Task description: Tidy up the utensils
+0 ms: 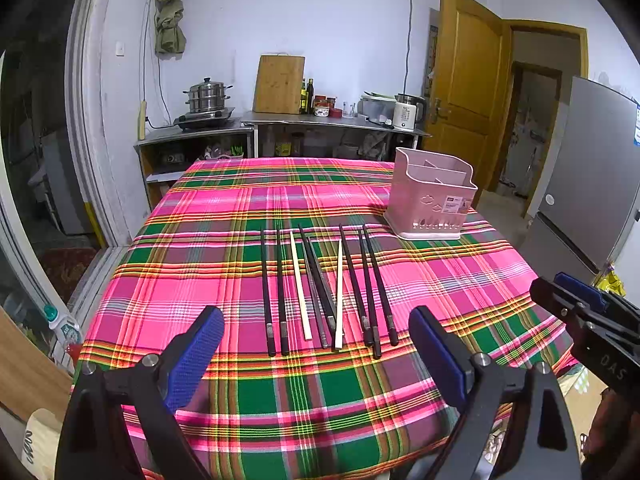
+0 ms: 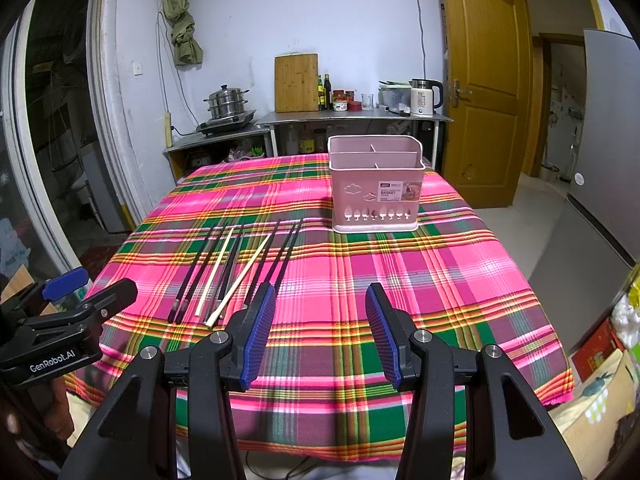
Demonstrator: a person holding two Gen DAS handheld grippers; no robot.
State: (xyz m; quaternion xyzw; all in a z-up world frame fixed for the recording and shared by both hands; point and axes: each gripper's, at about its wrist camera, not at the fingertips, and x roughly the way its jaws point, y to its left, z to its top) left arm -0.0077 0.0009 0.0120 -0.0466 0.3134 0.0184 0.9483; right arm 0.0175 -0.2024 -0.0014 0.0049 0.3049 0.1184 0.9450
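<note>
My left gripper (image 1: 316,344) hung with its blue pads spread wide and nothing between them, low over the near edge of the plaid tablecloth (image 1: 224,280). My right gripper (image 2: 320,328) was likewise released and empty, off to the side of the left one.

Directly ahead of the left gripper lay the chopsticks (image 1: 320,288) — a loose row of dark ones with two pale wooden ones among them, flat on the cloth. Their long axes ran away from me, thick ends nearest, almost in line with the left fingers' reach. From the right gripper the same row sat ahead and to the left, slanting across its view. I judged the left hand the nearer and better aligned for a first pick, though closing across a stick would want the jaws turned square to its length.

The pink utensil basket (image 2: 376,196) stood upright further back on the table, well apart from the chopsticks and on the right gripper's side.

The right wrist view looked into the basket's top and showed its divided compartments, apparently empty; the left wrist view caught it only obliquely. The left view, though, separated the individual sticks more cleanly.
</note>
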